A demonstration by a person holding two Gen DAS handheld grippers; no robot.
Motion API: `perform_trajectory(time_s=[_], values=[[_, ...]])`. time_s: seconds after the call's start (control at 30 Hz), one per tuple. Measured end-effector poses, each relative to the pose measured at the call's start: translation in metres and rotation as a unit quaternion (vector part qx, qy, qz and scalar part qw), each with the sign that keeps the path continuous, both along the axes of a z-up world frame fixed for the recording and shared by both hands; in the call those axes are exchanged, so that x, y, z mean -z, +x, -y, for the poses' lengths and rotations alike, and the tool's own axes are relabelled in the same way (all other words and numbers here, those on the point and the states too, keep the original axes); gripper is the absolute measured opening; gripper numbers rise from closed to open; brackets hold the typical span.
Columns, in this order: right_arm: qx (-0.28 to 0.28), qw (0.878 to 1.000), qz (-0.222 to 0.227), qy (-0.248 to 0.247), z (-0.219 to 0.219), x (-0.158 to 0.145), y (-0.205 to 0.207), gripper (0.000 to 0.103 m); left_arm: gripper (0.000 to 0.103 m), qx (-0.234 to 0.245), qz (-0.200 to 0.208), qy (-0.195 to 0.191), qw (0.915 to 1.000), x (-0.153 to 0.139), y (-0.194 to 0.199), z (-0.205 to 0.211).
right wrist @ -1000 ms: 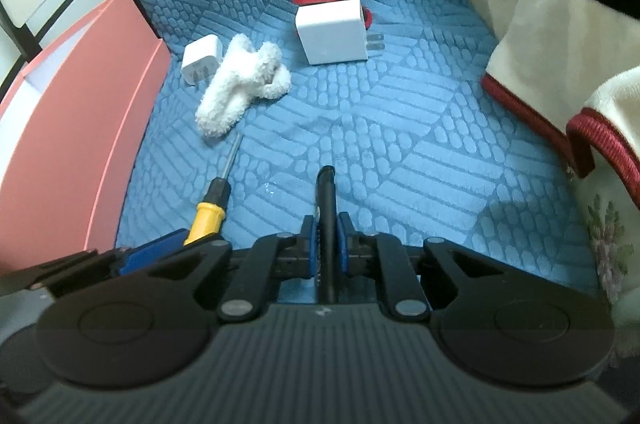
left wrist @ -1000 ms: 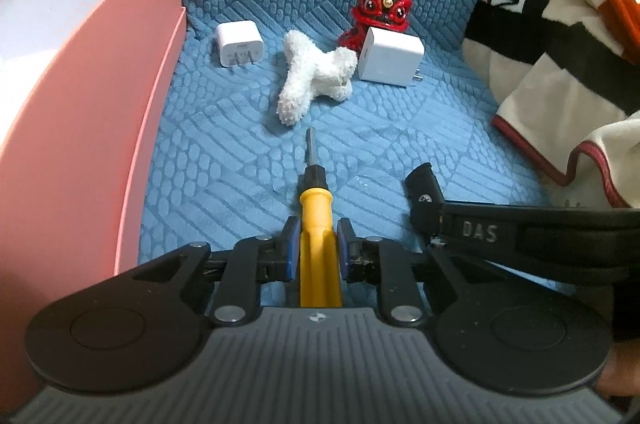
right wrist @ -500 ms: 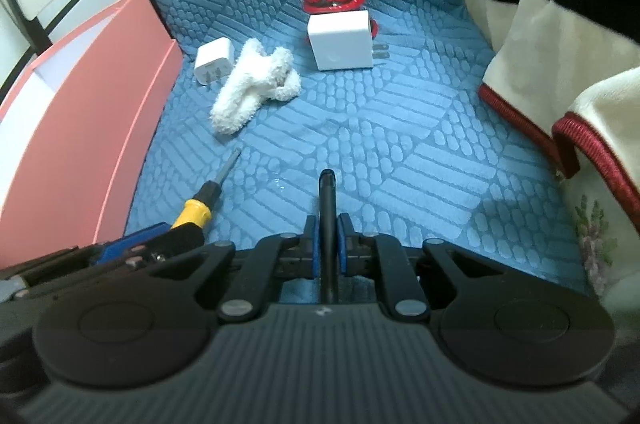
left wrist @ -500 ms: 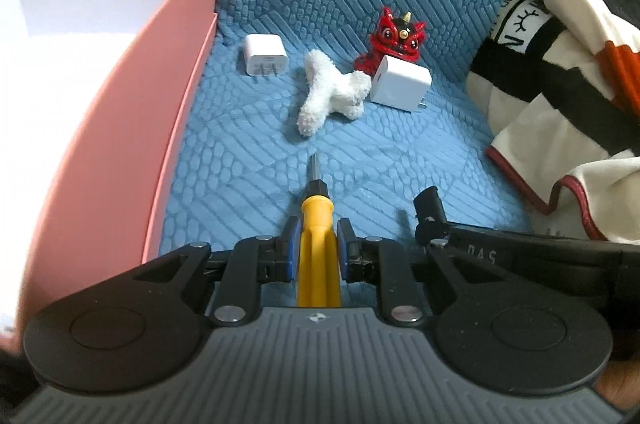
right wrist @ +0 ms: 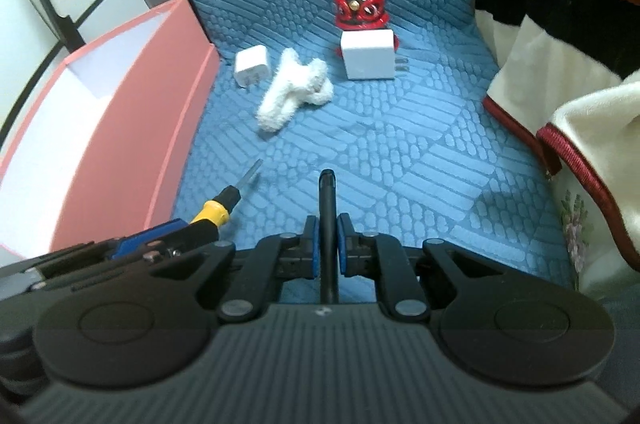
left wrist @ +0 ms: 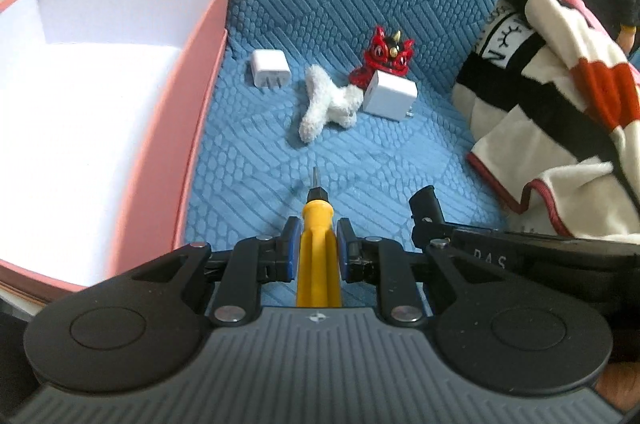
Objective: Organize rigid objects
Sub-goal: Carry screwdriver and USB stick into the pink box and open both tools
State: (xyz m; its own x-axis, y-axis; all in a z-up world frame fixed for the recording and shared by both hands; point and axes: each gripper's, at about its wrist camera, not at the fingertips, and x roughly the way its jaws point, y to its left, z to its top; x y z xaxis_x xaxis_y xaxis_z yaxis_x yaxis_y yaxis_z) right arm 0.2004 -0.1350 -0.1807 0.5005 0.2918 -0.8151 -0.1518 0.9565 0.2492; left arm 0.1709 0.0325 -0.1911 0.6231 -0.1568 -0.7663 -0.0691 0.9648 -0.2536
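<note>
My left gripper is clamped on one yellow-handled screwdriver, its blue pads pressing the handle from both sides and the shaft pointing toward 12 o'clock, held above the blue quilted cushion. My right gripper is closed on one slim black object; I see it edge-on only, so I cannot name it, and its lower end disappears behind the gripper body. From the left wrist camera its black tip shows at 3 o'clock of the screwdriver, apart from it.

At 9 o'clock sits one pink box with a white interior, its near corner cut off by the frame edge. At 3 o'clock a striped blanket in cream, black and red drapes onto the cushion.

Farther out, toward 12 o'clock, lie one fluffy white plush piece, and two white plug adapters: a small one at 11 o'clock, prongs facing me, and a larger one just beside the plush at 1 o'clock. Behind the larger adapter stands one red lion-dance figurine, its lower body hidden by the adapter.
</note>
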Motion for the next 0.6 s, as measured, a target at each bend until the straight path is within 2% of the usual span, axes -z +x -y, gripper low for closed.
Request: perform_trajectory(time_s=[0.27,0.6], values=[[-0.011,1.000,0.020,0.013,-0.015,-0.046,0.003,0.013,0.022,-0.026,0.011,-0.015,0.9995,-0.046,0.002,-0.033],[-0.053,0.994,0.087,0.030,-0.056,-0.122,0.020,0.013,0.022,-0.050,0.054,0.000,0.9973,-0.114,0.015,-0.087]])
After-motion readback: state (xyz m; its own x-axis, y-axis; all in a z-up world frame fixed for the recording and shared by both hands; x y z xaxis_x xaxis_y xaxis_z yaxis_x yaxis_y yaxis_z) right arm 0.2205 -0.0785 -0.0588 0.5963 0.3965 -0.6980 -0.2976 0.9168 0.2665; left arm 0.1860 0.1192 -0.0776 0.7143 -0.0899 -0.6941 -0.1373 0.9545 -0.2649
